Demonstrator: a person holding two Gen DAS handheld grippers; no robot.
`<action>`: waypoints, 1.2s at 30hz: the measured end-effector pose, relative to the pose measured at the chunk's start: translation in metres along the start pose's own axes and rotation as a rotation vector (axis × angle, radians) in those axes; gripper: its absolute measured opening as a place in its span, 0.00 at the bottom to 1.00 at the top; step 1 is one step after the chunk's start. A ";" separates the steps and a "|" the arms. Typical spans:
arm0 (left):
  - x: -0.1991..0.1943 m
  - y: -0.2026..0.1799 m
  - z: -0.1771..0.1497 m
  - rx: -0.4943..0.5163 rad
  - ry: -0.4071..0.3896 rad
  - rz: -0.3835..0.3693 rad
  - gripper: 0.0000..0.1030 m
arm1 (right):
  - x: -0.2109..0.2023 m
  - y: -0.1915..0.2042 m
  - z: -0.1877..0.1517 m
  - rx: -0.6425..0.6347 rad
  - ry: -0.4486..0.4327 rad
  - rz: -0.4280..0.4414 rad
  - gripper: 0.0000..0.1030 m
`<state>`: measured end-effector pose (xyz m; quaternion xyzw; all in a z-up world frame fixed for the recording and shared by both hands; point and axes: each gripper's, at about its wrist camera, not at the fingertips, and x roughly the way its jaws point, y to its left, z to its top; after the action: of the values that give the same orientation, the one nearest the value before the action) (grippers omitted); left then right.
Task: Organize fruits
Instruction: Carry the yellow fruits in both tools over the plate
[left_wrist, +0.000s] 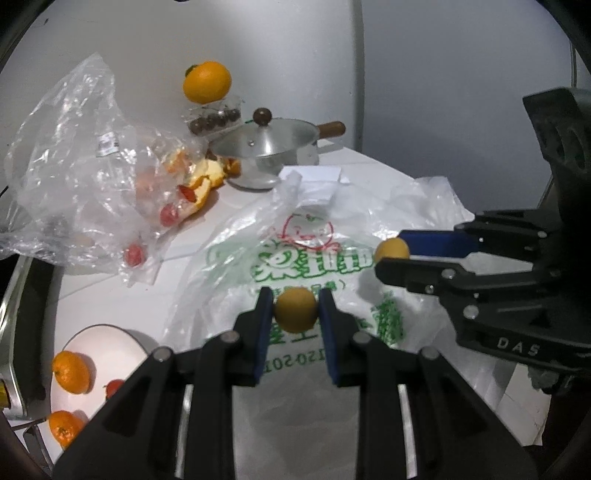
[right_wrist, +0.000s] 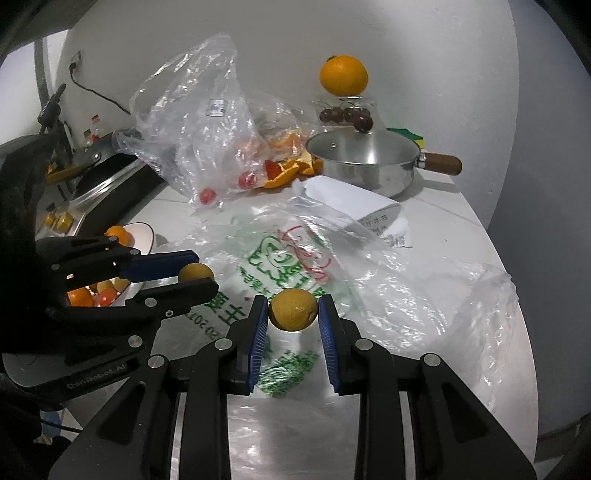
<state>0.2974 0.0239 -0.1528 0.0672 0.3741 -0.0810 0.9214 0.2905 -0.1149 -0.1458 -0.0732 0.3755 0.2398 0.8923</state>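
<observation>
Gripping 1 small yellow fruit (left_wrist: 295, 310) each, left gripper (left_wrist: 295, 314) and right gripper (right_wrist: 293, 310) hold jaws closed on them above the printed bag (left_wrist: 314, 258).

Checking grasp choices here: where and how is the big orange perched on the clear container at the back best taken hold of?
Grip the big orange across its widest middle, coming from above. It sits exposed on the clear container, with the wall close behind and the pot in front, so probably only the top and sides are free.

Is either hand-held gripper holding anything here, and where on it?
Yes, both. The left hand-held gripper pinches a small yellow fruit across its middle; the right hand-held gripper grips another yellow fruit the same way.
</observation>
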 end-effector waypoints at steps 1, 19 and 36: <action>-0.004 0.002 -0.002 -0.002 -0.004 0.001 0.25 | 0.000 0.003 0.001 -0.004 0.000 0.000 0.29; -0.043 0.048 -0.033 -0.060 -0.040 0.026 0.25 | 0.005 0.062 0.011 -0.084 0.014 0.004 0.29; -0.064 0.104 -0.068 -0.135 -0.052 0.075 0.25 | 0.022 0.116 0.017 -0.155 0.040 0.028 0.29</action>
<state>0.2273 0.1440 -0.1497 0.0170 0.3519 -0.0228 0.9356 0.2580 0.0003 -0.1434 -0.1413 0.3745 0.2793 0.8728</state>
